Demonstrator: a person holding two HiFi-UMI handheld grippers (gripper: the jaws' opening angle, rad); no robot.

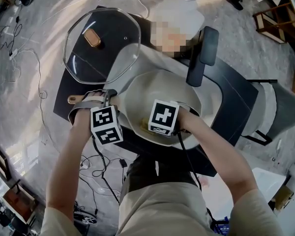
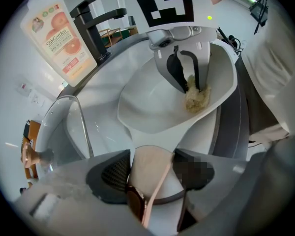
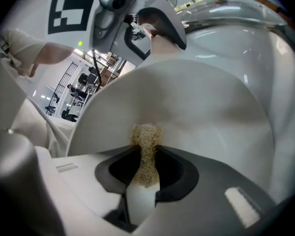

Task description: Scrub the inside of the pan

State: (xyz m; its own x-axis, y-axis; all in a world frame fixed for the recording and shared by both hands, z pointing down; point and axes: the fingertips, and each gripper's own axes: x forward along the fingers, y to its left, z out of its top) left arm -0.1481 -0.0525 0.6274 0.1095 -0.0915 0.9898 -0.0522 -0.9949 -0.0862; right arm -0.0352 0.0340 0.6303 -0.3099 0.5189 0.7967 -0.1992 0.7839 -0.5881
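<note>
- Pan (image 1: 160, 90), cream-white, sits mid-frame in head view, over a dark surface (image 1: 238, 90). Its handle (image 1: 73, 100) sticks out toward 9 o'clock.
- L claw (image 2: 150, 171): we see both jaws clamped on the handle, w/ the pale grip and its rose-gold trim squeezed between the dark pads. No gap left.
- R claw (image 3: 145, 149): jaws pinched tight on a beige fibrous scrubber (image 3: 146, 132). The wad bulges out past the tips and touches the pan's inner wall.
- From the left gripper view we see the R claw at 12 o'clock, reaching down inside the pan, scrubber against the inner side.
- Marker cubes of both claws sit side by side at the pan's 6–8 o'clock rim in head view, arms coming in from 6 o'clock.
- Glass lid (image 1: 101, 45) w/ copper-coloured knob (image 1: 92, 37) lies at 11 o'clock of the pan, just beside it.
- Black faucet (image 1: 203, 55) stands at 1 o'clock of the pan.
- Soap bottle (image 2: 56, 33), orange fruit on label, is at 10 o'clock in the left gripper view, next to the faucet.
</note>
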